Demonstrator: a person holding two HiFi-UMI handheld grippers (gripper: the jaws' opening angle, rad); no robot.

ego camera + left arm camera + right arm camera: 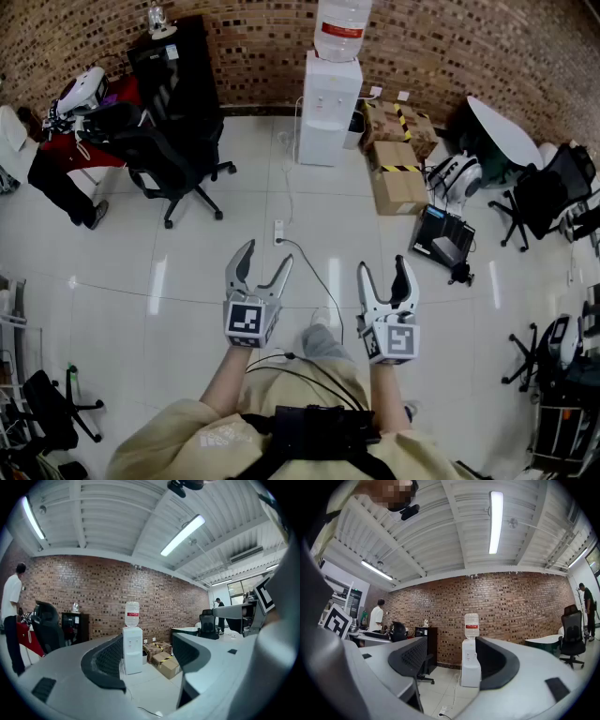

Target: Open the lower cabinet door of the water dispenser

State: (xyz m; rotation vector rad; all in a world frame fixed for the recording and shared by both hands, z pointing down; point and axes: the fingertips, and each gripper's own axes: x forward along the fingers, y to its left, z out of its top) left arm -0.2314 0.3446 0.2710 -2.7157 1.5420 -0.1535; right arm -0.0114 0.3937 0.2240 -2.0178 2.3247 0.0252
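Observation:
The white water dispenser (329, 108) with a bottle on top stands against the brick wall, far across the floor; its lower cabinet door looks closed. It also shows between the jaws in the left gripper view as the dispenser (132, 649) and in the right gripper view as the dispenser (470, 667). My left gripper (262, 262) and right gripper (384, 272) are held level in front of the person, both open with nothing between the jaws, well short of the dispenser.
Cardboard boxes (397, 164) lie right of the dispenser. A black office chair (169, 164) and a black cabinet (178, 66) stand to its left. A power strip and cable (278, 232) lie on the white tiled floor between me and the dispenser. A person (11, 616) stands far left.

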